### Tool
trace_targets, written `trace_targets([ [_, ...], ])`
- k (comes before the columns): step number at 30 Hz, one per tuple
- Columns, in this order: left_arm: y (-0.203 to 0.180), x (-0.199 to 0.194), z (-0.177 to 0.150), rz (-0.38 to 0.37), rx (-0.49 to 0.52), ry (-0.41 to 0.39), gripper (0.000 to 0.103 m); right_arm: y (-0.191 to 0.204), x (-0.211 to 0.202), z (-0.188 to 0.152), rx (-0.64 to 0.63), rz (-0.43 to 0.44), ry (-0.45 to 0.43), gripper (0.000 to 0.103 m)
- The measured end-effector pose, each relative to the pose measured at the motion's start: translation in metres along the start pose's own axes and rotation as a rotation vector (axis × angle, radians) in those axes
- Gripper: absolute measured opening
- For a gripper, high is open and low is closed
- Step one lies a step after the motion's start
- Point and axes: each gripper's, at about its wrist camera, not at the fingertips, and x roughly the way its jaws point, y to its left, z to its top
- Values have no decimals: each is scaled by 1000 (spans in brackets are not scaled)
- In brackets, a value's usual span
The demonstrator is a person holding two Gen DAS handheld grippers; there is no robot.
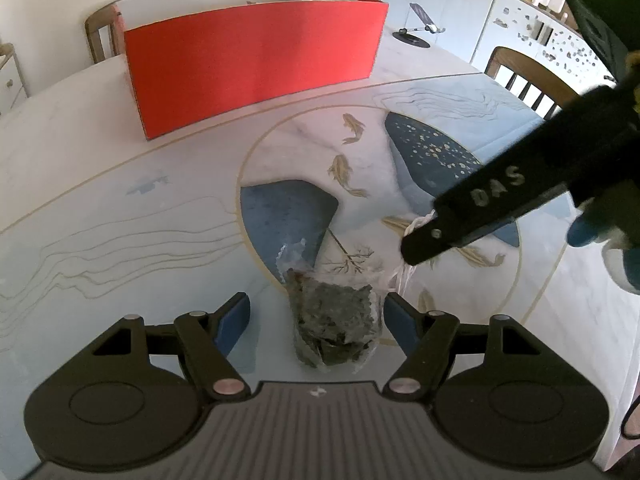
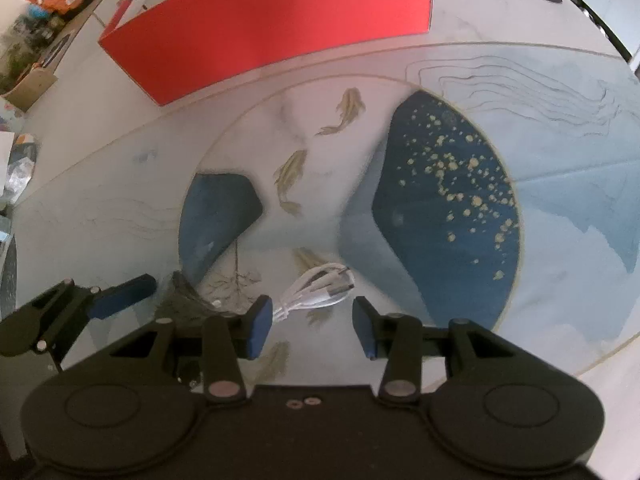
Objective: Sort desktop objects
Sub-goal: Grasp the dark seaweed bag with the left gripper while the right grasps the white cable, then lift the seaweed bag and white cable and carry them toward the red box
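A clear plastic bag of dark dried leaves (image 1: pixel 332 328) lies on the table between the fingers of my left gripper (image 1: pixel 318 304). The jaws are open: the left pad stands clear of the bag and the right pad is close to its edge. A coiled white USB cable (image 2: pixel 316 288) lies just ahead of my right gripper (image 2: pixel 310 306), which is open with nothing between its pads. In the left wrist view my right gripper's black finger (image 1: pixel 472 204) hangs over the cable (image 1: pixel 402 280). The right wrist view shows the bag (image 2: pixel 180 300) beside a left gripper's blue finger (image 2: pixel 124 295).
A large red open box (image 1: pixel 256 60) stands at the back of the table (image 1: pixel 100 200), which has a whale and fish print. A phone stand (image 1: pixel 420 28) sits behind it on the right. Wooden chairs (image 1: pixel 520 76) line the far edge. A cluttered shelf (image 2: pixel 40 20) is at the left.
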Motion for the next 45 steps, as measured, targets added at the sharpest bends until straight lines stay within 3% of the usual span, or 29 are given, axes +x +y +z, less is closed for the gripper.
trace_targets([
  [6, 0, 0, 1, 4, -1, -3, 67, 25, 14, 5, -92, -62, -17, 40],
  [10, 0, 0, 0, 3, -4, -10, 57, 34, 18, 10, -178, -91, -48, 29],
  [19, -2, 0, 2, 13, -26, -9, 39, 28, 19, 11, -250, -46, -65, 17],
  [26, 1, -3, 6, 18, -76, -11, 36, 18, 13, 9, -244, -7, -82, 15],
  [27, 2, -4, 6, 19, -87, -14, 36, 17, 11, 9, -247, -4, -86, 6],
  [28, 3, -5, 7, 19, -96, -15, 36, 16, 9, 9, -251, 0, -91, 5],
  [45, 13, -55, 29, 63, -194, -84, 35, 9, -52, 17, -307, 111, -189, 5],
])
